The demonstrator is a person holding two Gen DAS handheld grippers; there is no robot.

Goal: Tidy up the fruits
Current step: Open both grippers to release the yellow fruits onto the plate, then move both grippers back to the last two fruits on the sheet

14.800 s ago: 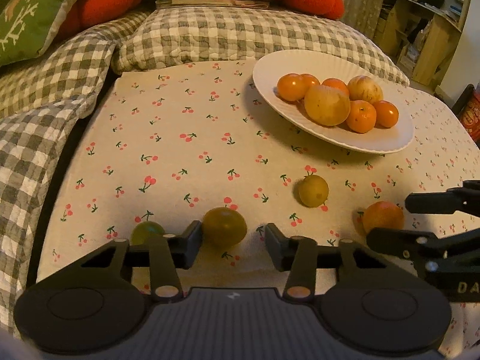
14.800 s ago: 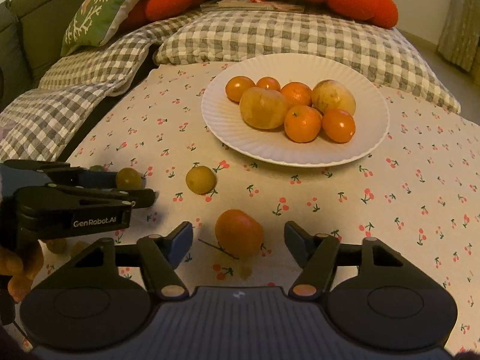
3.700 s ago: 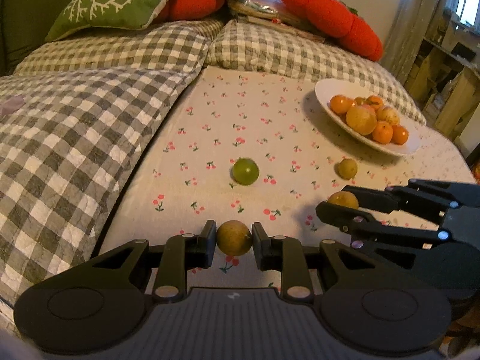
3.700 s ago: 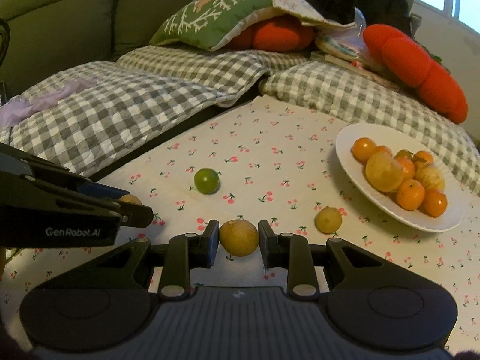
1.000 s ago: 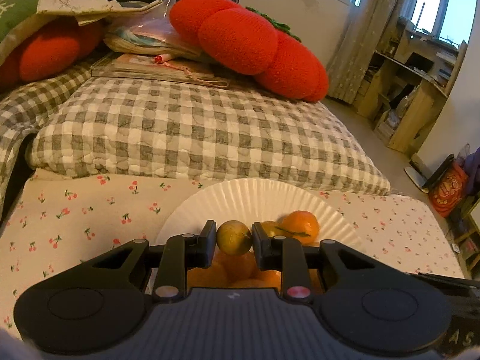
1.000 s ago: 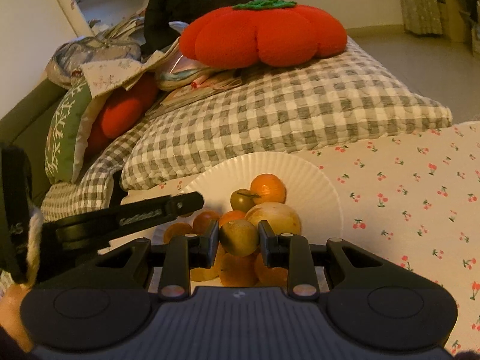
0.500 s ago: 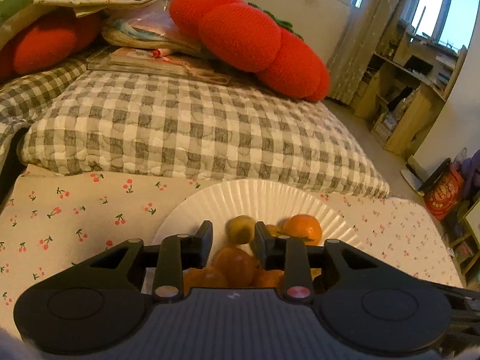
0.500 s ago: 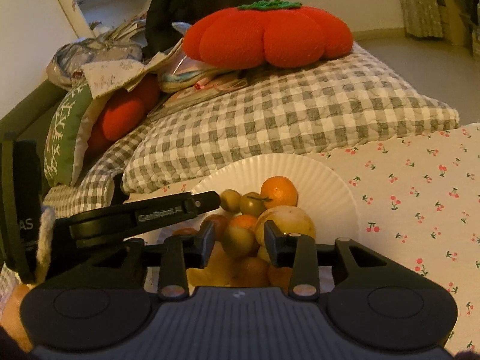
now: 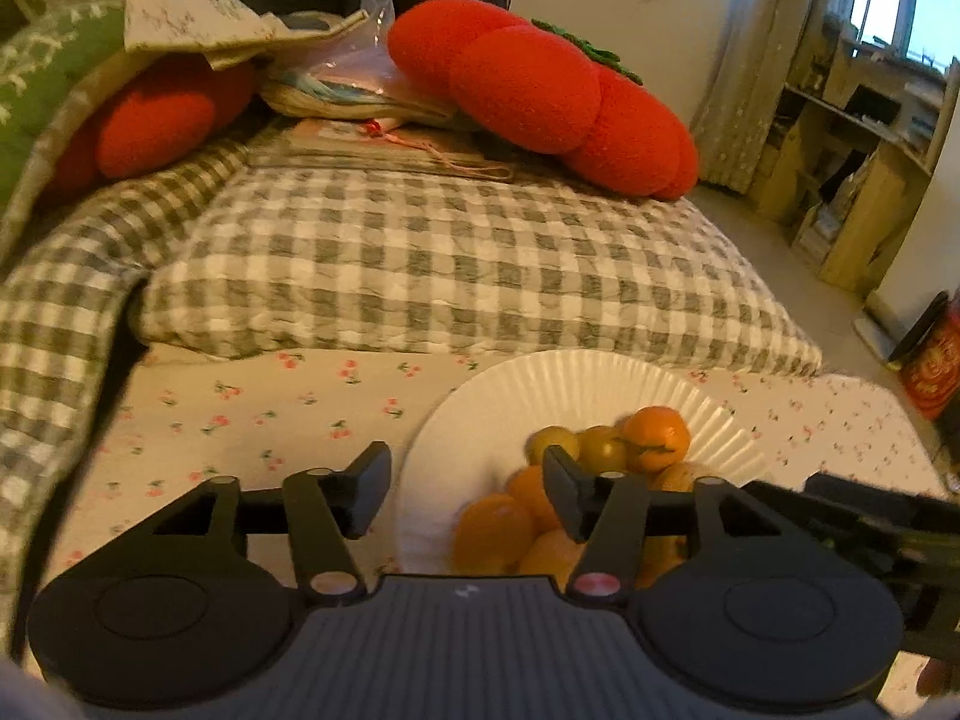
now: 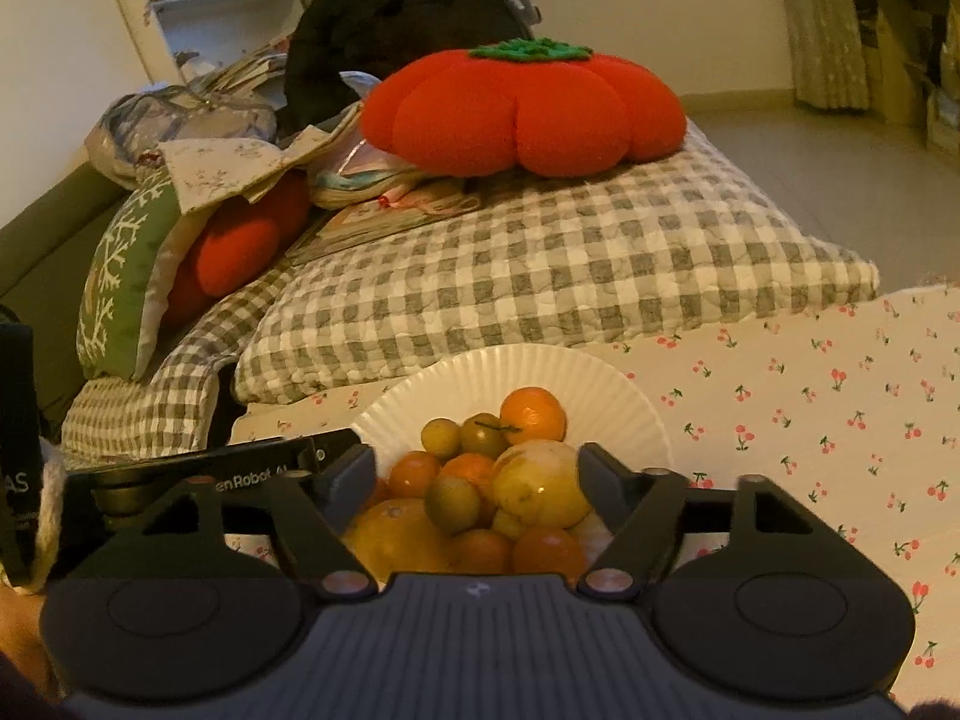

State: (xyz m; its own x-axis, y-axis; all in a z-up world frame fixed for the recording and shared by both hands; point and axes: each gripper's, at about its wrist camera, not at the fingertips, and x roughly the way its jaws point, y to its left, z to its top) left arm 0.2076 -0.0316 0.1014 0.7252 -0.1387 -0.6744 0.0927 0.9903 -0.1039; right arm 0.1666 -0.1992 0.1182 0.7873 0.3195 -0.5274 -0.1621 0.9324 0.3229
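A white paper plate (image 9: 600, 381) on the cherry-print cloth holds a pile of orange and yellow-green fruits (image 9: 603, 450). The plate (image 10: 606, 384) and the fruit pile (image 10: 474, 480) also show in the right wrist view. My left gripper (image 9: 465, 489) is open and empty, just above the plate's left half. My right gripper (image 10: 477, 480) is open and empty, directly over the pile, with a yellow-green fruit (image 10: 451, 503) lying between its fingers on the heap. The left gripper's arm (image 10: 240, 471) lies at the plate's left in the right wrist view.
A grey checked quilt (image 9: 450, 264) rises right behind the plate. A red pumpkin cushion (image 9: 540, 96) and stacked books and papers (image 9: 384, 150) lie on it. The cherry-print cloth (image 10: 810, 408) stretches to the right of the plate.
Both grippers have opened and let go of their fruits, which now lie on the pile in the plate. The left gripper has shifted left and back a little.
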